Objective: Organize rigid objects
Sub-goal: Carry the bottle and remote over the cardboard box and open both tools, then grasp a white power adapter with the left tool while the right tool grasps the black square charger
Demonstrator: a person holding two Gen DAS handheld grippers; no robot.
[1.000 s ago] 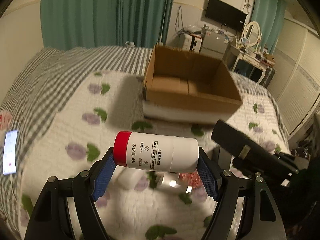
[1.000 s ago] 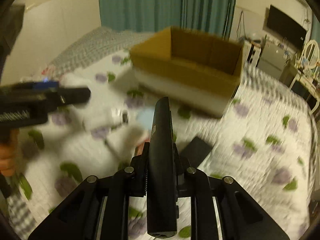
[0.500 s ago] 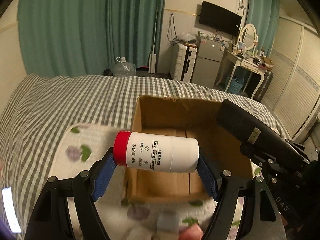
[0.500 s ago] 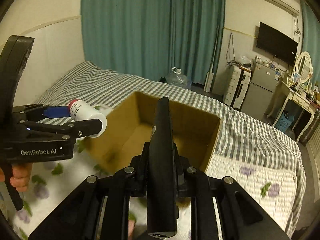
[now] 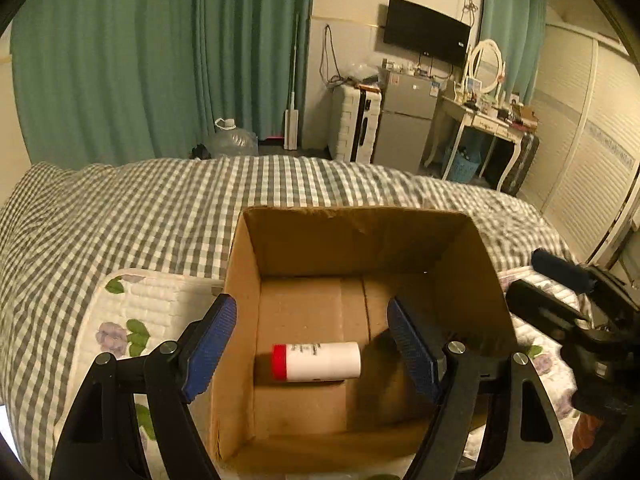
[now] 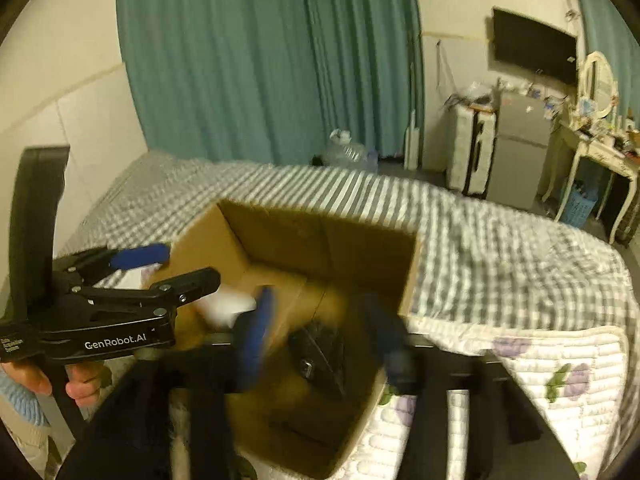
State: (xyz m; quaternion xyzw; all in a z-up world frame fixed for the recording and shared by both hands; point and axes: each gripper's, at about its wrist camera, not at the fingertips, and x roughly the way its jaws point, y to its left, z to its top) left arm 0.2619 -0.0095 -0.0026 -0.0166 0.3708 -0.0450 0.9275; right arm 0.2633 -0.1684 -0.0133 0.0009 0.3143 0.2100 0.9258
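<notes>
An open cardboard box (image 5: 352,216) stands on the bed. A white bottle with a red cap (image 5: 316,362) lies on its side on the box floor. My left gripper (image 5: 310,348) hovers above it, jaws opening, blue pads well clear of the bottle. In the blurred right wrist view my right gripper (image 6: 322,336) hangs over the box (image 6: 280,232), jaws opening. A long black object (image 6: 320,356) sits loose below its fingers, inside the box. The left gripper (image 6: 176,266) shows at the left with a white blur of the bottle (image 6: 230,306) beneath it. The right gripper (image 5: 552,288) shows beside the box.
The box rests on a floral quilt (image 5: 132,320) over a grey checked sheet (image 5: 160,208). A hand (image 6: 36,376) holds the left gripper's handle. Beyond the bed are green curtains (image 5: 160,60), a water jug (image 5: 234,142), a suitcase, a small fridge (image 5: 404,120) and a dressing table (image 5: 480,120).
Both grippers travelled from the quilt to above the box. The left let go of the bottle, which now lies in the box. The right opened and the black object dropped from it.
</notes>
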